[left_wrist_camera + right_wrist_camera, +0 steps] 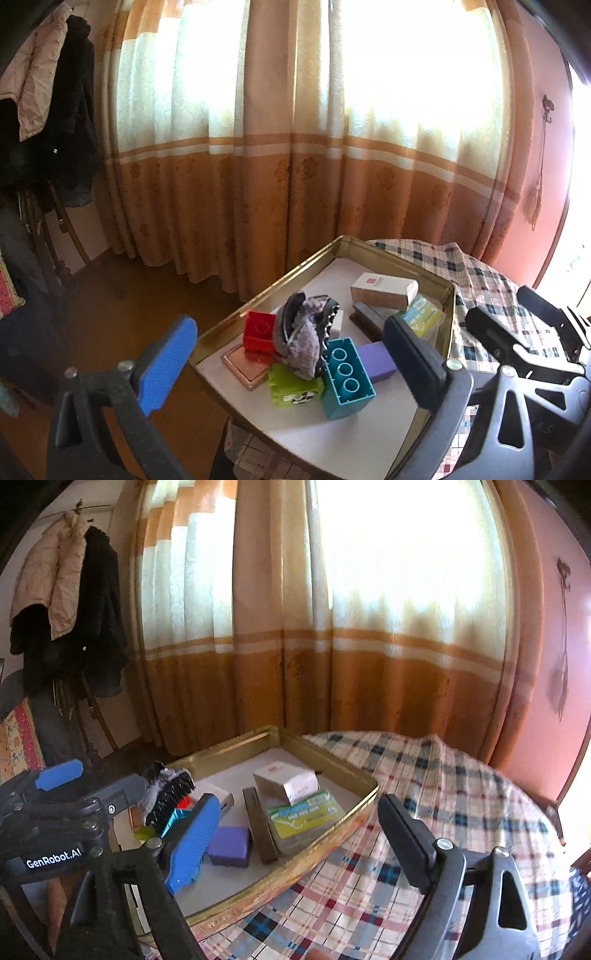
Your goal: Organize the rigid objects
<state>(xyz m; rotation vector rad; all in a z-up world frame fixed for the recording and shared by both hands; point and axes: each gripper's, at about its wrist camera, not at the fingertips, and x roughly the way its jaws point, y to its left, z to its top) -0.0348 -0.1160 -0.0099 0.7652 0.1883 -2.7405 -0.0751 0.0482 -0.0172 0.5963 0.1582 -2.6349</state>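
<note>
Plaid tablecloth (424,812); teal brick (345,373) upright.

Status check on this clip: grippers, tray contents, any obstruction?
Left gripper open, empty, above gold tray. Right gripper open, empty, over tray edge. Blocks piled; teal block buried under grey fuzzy item.

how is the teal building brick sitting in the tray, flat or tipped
Tipped. The teal building brick leans with its studded face angled up and sideways, one end resting against the purple block inside the gold tray.
</note>
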